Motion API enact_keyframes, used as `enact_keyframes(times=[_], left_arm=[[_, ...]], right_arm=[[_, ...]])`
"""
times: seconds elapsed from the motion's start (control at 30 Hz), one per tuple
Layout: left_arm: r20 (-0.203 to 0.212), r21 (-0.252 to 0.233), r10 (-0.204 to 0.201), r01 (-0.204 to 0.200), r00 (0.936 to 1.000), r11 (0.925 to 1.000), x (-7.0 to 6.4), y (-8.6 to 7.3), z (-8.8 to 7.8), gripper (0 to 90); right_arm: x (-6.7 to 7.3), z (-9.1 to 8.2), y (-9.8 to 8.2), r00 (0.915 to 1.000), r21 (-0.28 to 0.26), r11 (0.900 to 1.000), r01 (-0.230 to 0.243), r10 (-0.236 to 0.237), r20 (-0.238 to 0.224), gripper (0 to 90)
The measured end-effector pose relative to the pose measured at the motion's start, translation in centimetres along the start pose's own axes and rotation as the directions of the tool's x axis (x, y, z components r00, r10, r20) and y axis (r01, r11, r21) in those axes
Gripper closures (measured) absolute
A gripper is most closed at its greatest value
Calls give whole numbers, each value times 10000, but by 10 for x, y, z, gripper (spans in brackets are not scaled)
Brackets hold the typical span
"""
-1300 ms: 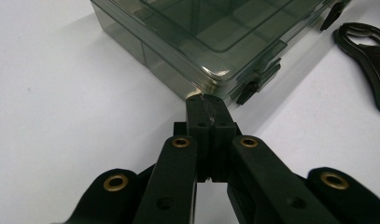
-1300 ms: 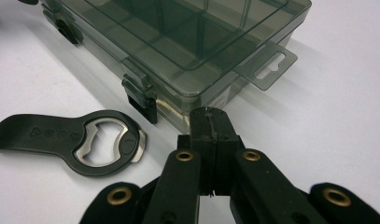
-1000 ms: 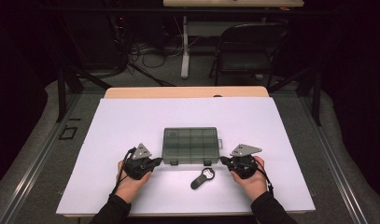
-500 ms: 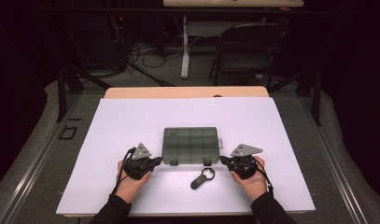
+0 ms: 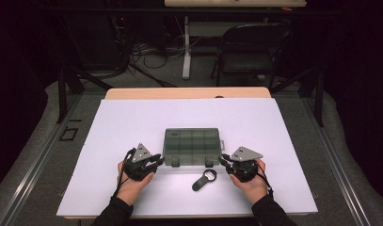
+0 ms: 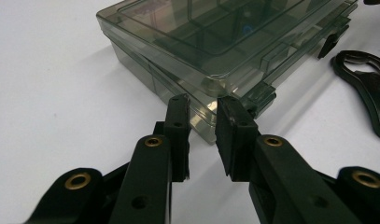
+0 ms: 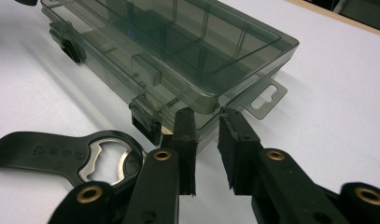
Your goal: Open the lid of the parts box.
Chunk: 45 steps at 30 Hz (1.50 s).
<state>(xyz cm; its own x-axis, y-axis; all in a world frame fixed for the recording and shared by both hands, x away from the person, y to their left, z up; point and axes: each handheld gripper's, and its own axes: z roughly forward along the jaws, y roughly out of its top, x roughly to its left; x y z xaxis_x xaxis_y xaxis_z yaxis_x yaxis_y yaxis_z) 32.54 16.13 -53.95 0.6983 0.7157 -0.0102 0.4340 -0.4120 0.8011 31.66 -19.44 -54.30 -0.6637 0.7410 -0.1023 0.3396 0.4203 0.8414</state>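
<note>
A smoky see-through compartment box [image 5: 191, 143] lies closed in the middle of the white table. A black bottle opener [image 5: 204, 179] lies just in front of it. My left gripper [image 5: 158, 160] rests at the box's front left corner. In the left gripper view its jaws [image 6: 204, 105] stand slightly apart, having just been opening, with nothing between them and the box corner [image 6: 215, 37] right past the tips. My right gripper [image 5: 223, 162] sits at the front right corner. Its jaws [image 7: 206, 116] have likewise just been opening, with an empty gap facing the box [image 7: 178, 46], and the opener [image 7: 52, 151] to their left.
The white sheet [image 5: 283, 141] covers the table, with bare room left, right and beyond the box. A wooden strip [image 5: 189, 92] marks the far edge. A folding chair [image 5: 250, 52] and floor cables [image 5: 147, 52] lie beyond the table.
</note>
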Motion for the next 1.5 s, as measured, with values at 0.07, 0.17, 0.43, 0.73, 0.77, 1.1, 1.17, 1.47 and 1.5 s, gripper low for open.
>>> enact_keyframes(times=[0.07, 0.17, 0.43, 0.73, 0.77, 1.1, 1.17, 1.47, 1.5], left_arm=[[-23, -38, 61, -61, 10000, 10000, 0, 1, 0, 735], [-44, -75, 105, -105, 9999, 9999, -2, 2, -1, 732], [-78, -225, 233, -235, 9997, 9995, -6, 5, -3, 734], [-197, -339, 173, -179, 9997, 9993, -7, 8, -5, 734], [-210, -355, 143, -151, 9997, 9993, -7, 8, -5, 735], [-267, -463, 86, -98, 9996, 9989, -7, 12, -8, 744], [-261, -454, 74, -86, 9996, 9989, -7, 12, -7, 745], [-275, -592, -93, 77, 9996, 9982, -5, 18, -10, 747], [-312, -573, -83, 65, 9995, 9983, -5, 19, -10, 748]], right_arm=[[0, 0, 0, 10000, -42, 10000, -12, 13, 29, 748], [0, 0, 1, 10000, -101, 9999, -19, 20, 93, 745], [2, -2, 2, 9999, -263, 9997, -9, 13, 145, 743], [1, -3, 5, 9996, -401, 9991, -157, 167, 240, 745], [1, -3, 5, 9995, -417, 9990, -177, 187, 245, 745], [1, -4, 9, 9990, -521, 9983, -245, 265, 373, 751], [1, -4, 9, 9989, -533, 9983, -226, 247, 393, 751], [0, -5, 14, 9983, -571, 9979, -316, 343, 463, 751], [-1, -5, 15, 9982, -589, 9977, -323, 352, 485, 751]])
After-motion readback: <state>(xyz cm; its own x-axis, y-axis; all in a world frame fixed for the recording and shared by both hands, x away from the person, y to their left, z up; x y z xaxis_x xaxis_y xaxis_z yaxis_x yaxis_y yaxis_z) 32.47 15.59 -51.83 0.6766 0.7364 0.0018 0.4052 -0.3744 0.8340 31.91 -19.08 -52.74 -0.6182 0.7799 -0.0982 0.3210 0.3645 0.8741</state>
